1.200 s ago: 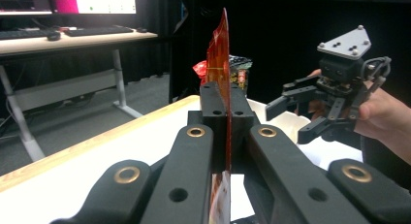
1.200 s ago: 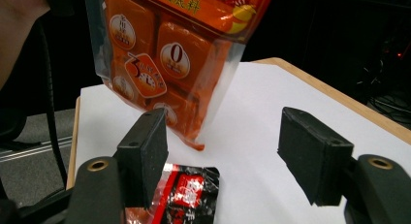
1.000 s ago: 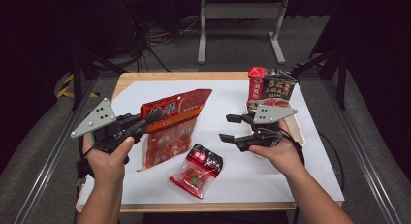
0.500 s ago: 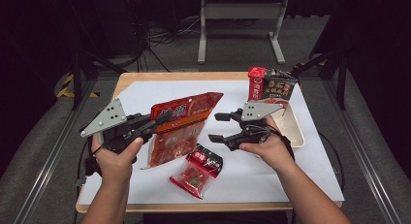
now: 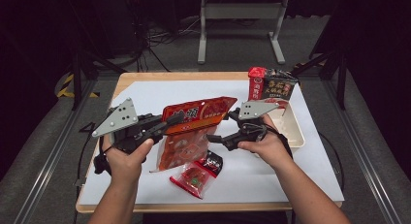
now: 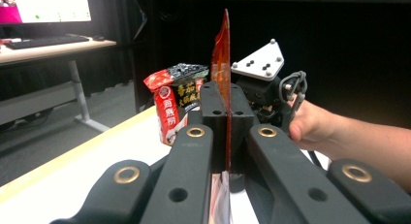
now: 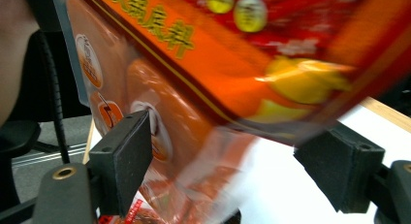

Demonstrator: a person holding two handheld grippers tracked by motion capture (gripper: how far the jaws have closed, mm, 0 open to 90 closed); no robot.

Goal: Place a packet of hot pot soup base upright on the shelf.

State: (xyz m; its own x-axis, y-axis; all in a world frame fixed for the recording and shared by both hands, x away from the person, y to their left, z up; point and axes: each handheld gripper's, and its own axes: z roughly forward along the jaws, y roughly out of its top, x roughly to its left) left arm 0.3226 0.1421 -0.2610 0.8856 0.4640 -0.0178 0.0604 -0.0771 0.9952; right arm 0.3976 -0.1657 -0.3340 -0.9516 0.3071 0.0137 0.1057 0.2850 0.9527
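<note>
A large orange-red pouch (image 5: 194, 129) hangs over the white sheet, held up by its top edge. My left gripper (image 5: 177, 118) is shut on that edge; in the left gripper view the pouch (image 6: 222, 59) stands edge-on between the closed jaws of the left gripper (image 6: 228, 107). My right gripper (image 5: 220, 126) is at the pouch's right side, and its jaws have just been opening wider. In the right gripper view the pouch (image 7: 218, 54) lies between and above the two pads (image 7: 126, 156), which stand apart from it on the right gripper (image 7: 242, 156).
A small red packet (image 5: 194, 174) lies on the sheet below the pouch. A white tray (image 5: 293, 132) sits at the right. Two upright food packets (image 5: 269, 86) stand behind it, near the table's far edge. Another person's hand is not here; dark floor surrounds the table.
The left gripper carried the pouch to the right and a little up. The right gripper moved left until the pouch's right side came between its jaws.
</note>
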